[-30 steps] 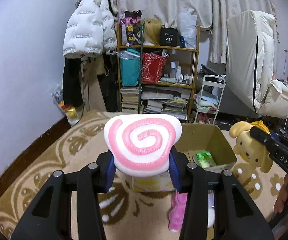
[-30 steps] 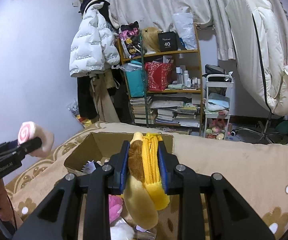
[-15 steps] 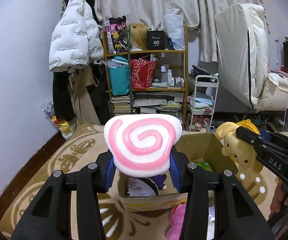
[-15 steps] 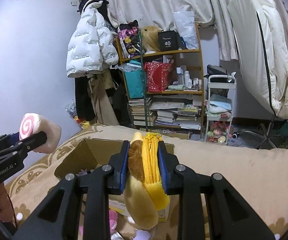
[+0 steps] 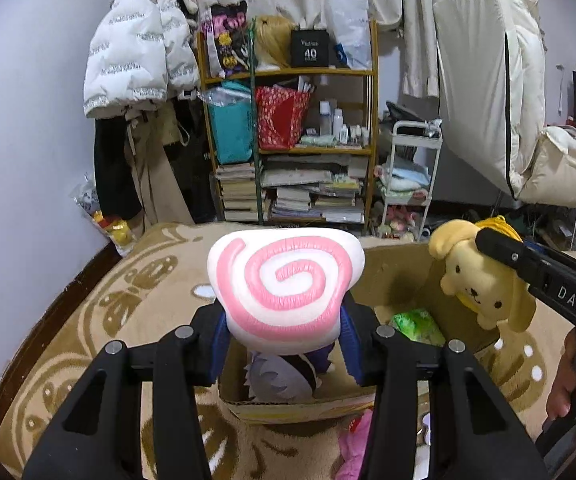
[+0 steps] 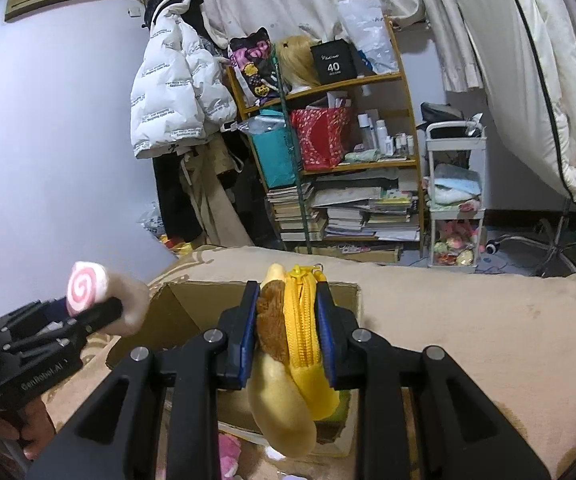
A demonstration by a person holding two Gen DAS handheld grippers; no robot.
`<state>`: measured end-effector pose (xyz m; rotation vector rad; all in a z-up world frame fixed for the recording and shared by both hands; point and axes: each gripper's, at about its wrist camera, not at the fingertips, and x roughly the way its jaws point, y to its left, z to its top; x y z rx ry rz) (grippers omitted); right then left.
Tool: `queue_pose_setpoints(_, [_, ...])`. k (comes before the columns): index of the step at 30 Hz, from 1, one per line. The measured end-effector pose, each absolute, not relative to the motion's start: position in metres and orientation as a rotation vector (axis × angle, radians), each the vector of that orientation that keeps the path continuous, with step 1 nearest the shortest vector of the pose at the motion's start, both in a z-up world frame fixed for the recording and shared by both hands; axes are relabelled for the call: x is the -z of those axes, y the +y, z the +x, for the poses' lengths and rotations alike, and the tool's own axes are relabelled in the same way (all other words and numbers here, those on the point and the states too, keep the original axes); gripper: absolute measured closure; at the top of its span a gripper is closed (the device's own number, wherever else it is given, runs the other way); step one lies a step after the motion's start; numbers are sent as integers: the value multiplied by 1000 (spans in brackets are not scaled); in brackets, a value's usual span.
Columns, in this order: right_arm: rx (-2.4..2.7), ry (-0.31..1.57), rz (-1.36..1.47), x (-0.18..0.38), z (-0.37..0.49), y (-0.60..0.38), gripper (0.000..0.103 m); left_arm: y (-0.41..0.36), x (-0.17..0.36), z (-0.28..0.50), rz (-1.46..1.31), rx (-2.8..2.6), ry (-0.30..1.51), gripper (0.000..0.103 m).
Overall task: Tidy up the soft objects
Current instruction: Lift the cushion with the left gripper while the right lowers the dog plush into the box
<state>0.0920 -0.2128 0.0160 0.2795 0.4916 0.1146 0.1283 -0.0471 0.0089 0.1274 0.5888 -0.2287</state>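
Note:
My left gripper [image 5: 286, 336] is shut on a white soft toy with a pink spiral [image 5: 286, 292], held above the near end of an open cardboard box [image 5: 391, 276]. In the right wrist view the same toy [image 6: 84, 290] and left gripper [image 6: 104, 308] show at the left. My right gripper [image 6: 288, 332] is shut on a yellow dog plush with a zipper [image 6: 299, 340], hanging over the box [image 6: 208, 300]. The left wrist view has that plush [image 5: 475, 284] over the box's right wall, clamped by the right gripper [image 5: 491, 246].
A green packet [image 5: 415, 324] and a grey-purple plush [image 5: 284, 376] lie in the box. A pink plush [image 5: 353, 448] lies on the patterned carpet [image 5: 88, 340] in front. A bookshelf [image 5: 295, 184] and a white trolley [image 5: 407, 184] stand behind. A person's hand [image 5: 567, 392] holds the right gripper.
Both grippers have moved forward and a little down with their toys. The box, earlier further ahead, is now right under the left gripper, and the dog plush hangs at its right wall.

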Motion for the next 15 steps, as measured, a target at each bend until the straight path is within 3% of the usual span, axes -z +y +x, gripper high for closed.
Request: queue_pose_setpoints(15, [-193, 578, 295, 8, 109, -206, 71, -48, 17, 147, 147, 216, 704, 49])
